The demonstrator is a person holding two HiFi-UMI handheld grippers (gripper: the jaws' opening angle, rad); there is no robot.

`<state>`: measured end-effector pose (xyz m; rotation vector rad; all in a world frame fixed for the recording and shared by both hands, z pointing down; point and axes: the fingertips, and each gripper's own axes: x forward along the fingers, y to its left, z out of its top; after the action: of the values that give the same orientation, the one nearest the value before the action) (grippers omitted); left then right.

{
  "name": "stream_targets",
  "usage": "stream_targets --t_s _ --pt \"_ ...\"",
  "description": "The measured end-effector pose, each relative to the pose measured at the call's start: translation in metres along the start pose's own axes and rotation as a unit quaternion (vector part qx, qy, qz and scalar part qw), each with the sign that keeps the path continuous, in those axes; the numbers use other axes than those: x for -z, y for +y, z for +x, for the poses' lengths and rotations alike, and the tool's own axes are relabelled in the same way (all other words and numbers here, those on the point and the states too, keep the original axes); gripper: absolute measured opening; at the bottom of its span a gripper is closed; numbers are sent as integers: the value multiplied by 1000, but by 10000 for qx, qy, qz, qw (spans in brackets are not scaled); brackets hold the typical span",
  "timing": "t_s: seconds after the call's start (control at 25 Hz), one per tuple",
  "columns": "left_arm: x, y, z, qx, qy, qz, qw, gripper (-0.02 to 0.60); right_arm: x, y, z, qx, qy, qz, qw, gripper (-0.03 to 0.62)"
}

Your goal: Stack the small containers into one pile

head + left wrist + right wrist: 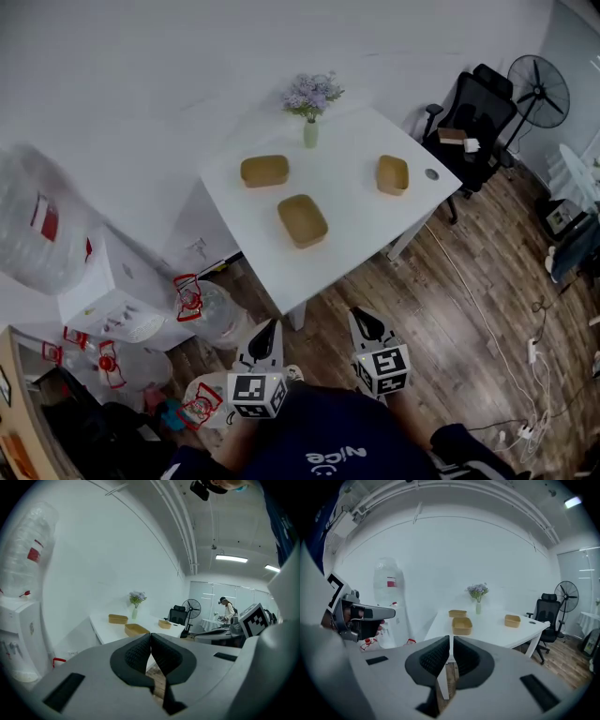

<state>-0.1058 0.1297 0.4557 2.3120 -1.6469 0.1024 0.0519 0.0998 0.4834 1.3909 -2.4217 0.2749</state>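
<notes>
Three small tan containers sit apart on a white table (347, 187): one at the back left (264, 171), one near the front middle (302, 220), one at the right (393, 174). They show again in the right gripper view as the near one (461, 626), the far one (457, 613) and the right one (512, 620), and in the left gripper view (137, 629). My left gripper (264, 335) and right gripper (366, 325) hover short of the table's front corner, both shut and empty, well away from the containers.
A vase of purple flowers (311, 105) stands at the table's back edge. Water bottles (202, 305) and a white dispenser (117, 286) crowd the left. An office chair (473, 117) and a fan (538, 92) stand to the right. Cables (525, 375) lie on the wood floor.
</notes>
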Motion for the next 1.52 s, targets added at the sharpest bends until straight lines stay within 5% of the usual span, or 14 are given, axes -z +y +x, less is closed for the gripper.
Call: stream_targets --t_s 0.36,0.72,1.2,1.52 --pt "-13 48 32 100 100 241 9996 18 -19 7 49 168 101 -11 9998 55" --pt "-10 70 52 65 278 82 9996 18 -24 0 85 158 188 141 9996 56" --pt "-31 86 119 -236 127 -145 9995 18 -58 -69 165 -21 291 270 9992 57" --pt "-45 101 160 -669 135 -288 9973 18 -61 -106 227 -469 797 552 9942 58"
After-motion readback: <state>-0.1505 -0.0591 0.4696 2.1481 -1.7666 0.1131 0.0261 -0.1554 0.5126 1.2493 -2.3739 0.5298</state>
